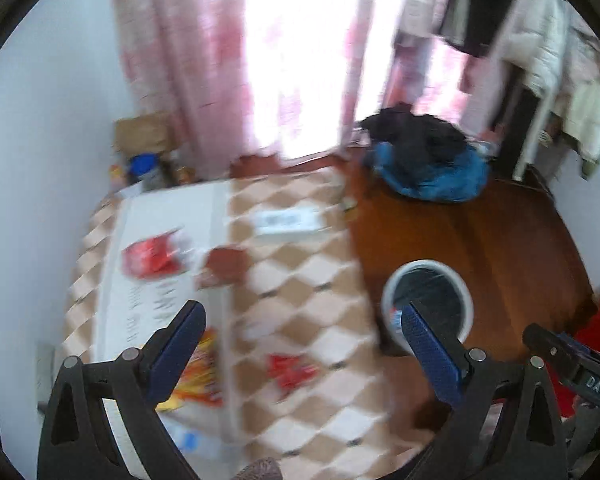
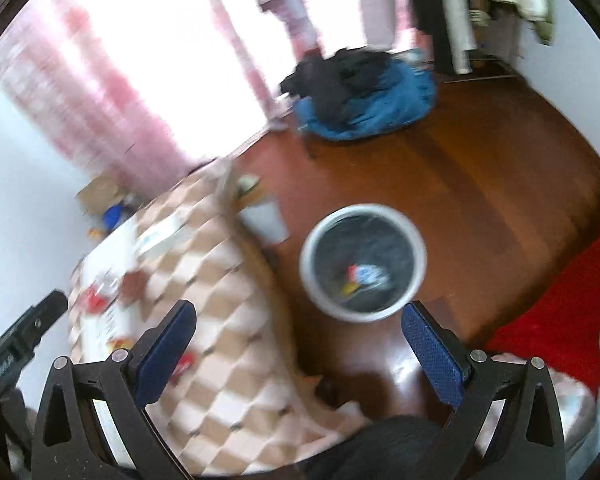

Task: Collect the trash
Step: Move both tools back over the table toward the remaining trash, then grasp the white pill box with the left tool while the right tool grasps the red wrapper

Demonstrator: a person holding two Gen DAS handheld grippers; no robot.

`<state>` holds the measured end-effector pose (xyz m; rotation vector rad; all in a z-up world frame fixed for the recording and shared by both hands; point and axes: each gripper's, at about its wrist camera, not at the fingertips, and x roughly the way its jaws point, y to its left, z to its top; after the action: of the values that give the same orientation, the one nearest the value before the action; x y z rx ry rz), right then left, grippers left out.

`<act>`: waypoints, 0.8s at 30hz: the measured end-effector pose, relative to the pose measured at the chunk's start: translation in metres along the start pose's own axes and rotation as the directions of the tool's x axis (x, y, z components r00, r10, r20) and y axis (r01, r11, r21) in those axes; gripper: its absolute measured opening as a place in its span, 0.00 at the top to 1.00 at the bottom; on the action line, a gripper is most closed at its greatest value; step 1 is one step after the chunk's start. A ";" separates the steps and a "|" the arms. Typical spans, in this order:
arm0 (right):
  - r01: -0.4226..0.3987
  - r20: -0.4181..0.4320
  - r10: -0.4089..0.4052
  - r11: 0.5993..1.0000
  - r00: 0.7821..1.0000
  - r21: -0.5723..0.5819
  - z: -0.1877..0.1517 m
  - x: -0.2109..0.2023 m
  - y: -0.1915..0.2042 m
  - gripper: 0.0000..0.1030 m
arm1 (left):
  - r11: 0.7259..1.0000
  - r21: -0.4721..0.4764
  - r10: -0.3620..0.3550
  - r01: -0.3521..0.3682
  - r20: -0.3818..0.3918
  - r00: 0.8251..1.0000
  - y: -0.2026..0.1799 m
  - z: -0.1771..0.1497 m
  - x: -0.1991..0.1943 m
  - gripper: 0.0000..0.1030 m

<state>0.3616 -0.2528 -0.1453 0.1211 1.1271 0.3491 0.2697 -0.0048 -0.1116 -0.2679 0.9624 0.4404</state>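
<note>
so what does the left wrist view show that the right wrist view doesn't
Only the left wrist view shows the yellow and orange wrapper by the left claw and the clear bottle at the table's near edge.

Only the right wrist view looks down into the bin at the trash inside, and shows the white cup on the floor.

Both show the checkered tablecloth, red wrappers, the blue and black clothes pile, and open, empty claws, right claw included.

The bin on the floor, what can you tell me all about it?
The bin is round with a white rim and a dark liner bag inside. It stands upright and open on the brown wooden floor, beside the checkered table. A few colourful scraps lie at its bottom. Nothing holds it.
</note>
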 end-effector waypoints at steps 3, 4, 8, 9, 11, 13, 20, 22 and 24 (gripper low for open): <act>-0.059 -0.080 0.054 0.996 0.995 -0.073 -0.026 0.024 0.049 0.00 | 0.994 -0.074 0.072 -0.076 -0.064 0.995 0.056 -0.027 0.013 0.03; -0.073 -0.100 0.064 0.994 0.993 -0.086 -0.032 0.033 0.059 0.00 | 0.990 -0.101 0.088 -0.098 -0.093 0.992 0.074 -0.038 0.019 0.03; -0.128 -0.209 0.098 0.982 0.973 -0.136 -0.070 0.087 0.111 0.00 | 0.951 -0.244 0.131 -0.189 -0.235 0.963 0.142 -0.096 0.048 0.05; -0.137 -0.235 0.102 0.981 0.967 -0.139 -0.079 0.103 0.123 0.00 | 0.935 -0.289 0.121 -0.203 -0.276 0.953 0.158 -0.113 0.057 0.05; -0.151 -0.278 0.106 0.978 0.955 -0.144 -0.092 0.128 0.141 0.00 | 0.913 -0.354 0.083 -0.203 -0.326 0.942 0.176 -0.139 0.067 0.05; -0.155 -0.297 0.109 0.978 0.949 -0.138 -0.101 0.147 0.151 0.09 | 0.887 -0.427 0.007 -0.174 -0.366 0.930 0.188 -0.164 0.079 0.05; -0.125 -0.330 0.073 0.983 0.941 -0.137 -0.111 0.190 0.175 0.15 | 0.757 -0.654 -0.292 -0.013 -0.357 0.887 0.177 -0.197 0.112 0.22; -0.123 -0.338 0.071 0.983 0.938 -0.136 -0.110 0.197 0.177 0.23 | 0.735 -0.678 -0.323 -0.006 -0.358 0.876 0.166 -0.198 0.120 0.36; -0.132 -0.352 0.077 0.982 0.933 -0.135 -0.111 0.203 0.178 0.33 | 0.729 -0.685 -0.334 -0.004 -0.360 0.871 0.158 -0.190 0.127 0.42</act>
<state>0.3014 -0.0266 -0.3194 -0.0214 1.4393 0.5688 0.1189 0.0873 -0.3262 -1.1683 1.2054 0.5558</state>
